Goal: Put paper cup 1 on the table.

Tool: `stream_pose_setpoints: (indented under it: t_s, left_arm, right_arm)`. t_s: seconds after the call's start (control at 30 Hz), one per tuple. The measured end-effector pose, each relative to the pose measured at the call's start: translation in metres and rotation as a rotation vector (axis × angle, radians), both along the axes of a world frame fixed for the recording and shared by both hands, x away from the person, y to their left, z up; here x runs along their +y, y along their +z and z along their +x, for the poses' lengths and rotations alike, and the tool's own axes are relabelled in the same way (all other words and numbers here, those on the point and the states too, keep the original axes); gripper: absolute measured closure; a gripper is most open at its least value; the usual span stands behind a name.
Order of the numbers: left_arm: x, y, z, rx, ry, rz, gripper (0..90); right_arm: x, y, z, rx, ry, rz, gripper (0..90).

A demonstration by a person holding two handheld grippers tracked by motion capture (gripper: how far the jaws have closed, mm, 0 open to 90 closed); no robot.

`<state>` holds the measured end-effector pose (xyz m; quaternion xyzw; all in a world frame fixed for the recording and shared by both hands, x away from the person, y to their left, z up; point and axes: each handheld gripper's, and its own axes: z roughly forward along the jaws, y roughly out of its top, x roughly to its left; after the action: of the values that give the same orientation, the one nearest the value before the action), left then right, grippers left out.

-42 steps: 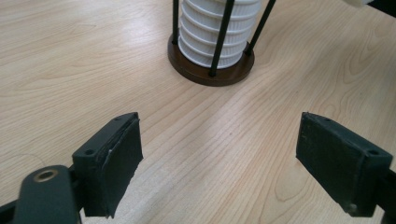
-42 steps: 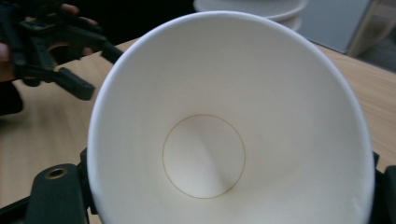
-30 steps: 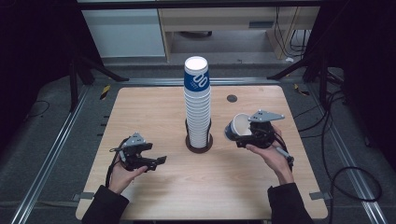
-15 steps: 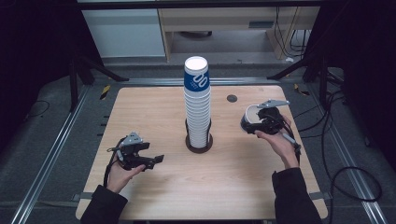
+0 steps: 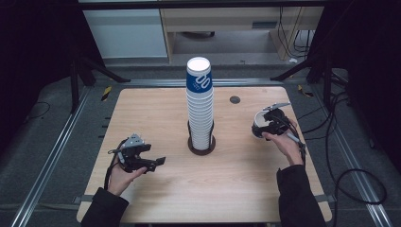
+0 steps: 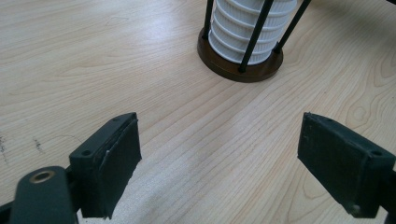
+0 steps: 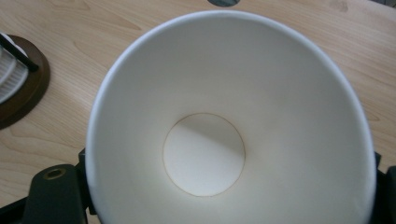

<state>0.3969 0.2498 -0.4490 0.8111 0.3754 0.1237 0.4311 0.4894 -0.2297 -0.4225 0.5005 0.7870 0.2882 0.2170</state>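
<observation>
Placement is the step in hand: the right hand-held gripper (image 5: 265, 127) pinches 1 paper cup (image 7: 224, 140) low over the table (image 5: 156, 109), right of the cup stack (image 5: 199, 106); next it must be set down and released. Left hand-held gripper (image 5: 150, 163) rests spread, empty

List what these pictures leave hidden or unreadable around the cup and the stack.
- Right hand-held gripper, right gripper view: the paper cup covers its pads, so contact is unseen.
- Cup stack, left gripper view: top cut off by the frame edge.
- Blue print on the top cup, high view: too small to read.
</observation>
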Motion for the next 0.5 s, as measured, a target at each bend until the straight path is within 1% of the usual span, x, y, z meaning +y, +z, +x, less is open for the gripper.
stream_pose_setpoints:
  t_s: [0.1, 0.13, 0.2, 0.27, 0.3, 0.37, 0.5]
  left_arm:
    - [0.001, 0.001, 0.0, -0.002, 0.0, -0.001, 12.6]
    - [0.001, 0.001, 0.0, -0.003, 0.002, -0.001, 12.6]
    - [0.0, 0.0, 0.0, -0.001, 0.0, -0.001, 12.6]
    - [0.0, 0.0, 0.0, 0.001, -0.002, 0.001, 12.6]
    - [-0.001, 0.0, 0.0, 0.001, -0.003, 0.002, 12.6]
    - [-0.001, 0.0, 0.0, 0.0, -0.003, 0.004, 12.6]
    - [0.0, 0.0, 0.0, 0.001, -0.004, 0.003, 12.6]
  right_arm:
    - [-0.002, -0.006, 0.002, 0.006, -0.012, 0.001, 18.2]
    - [-0.004, -0.01, 0.002, 0.019, -0.015, 0.003, 18.2]
    - [-0.005, -0.016, 0.002, 0.03, -0.024, -0.003, 18.1]
    - [-0.006, -0.02, 0.003, 0.046, -0.028, 0.001, 18.0]
    - [-0.006, -0.022, 0.004, 0.055, -0.031, -0.013, 17.9]
    - [-0.007, -0.023, 0.004, 0.06, -0.035, -0.018, 17.9]
    - [-0.008, -0.024, 0.006, 0.065, -0.04, -0.007, 17.6]
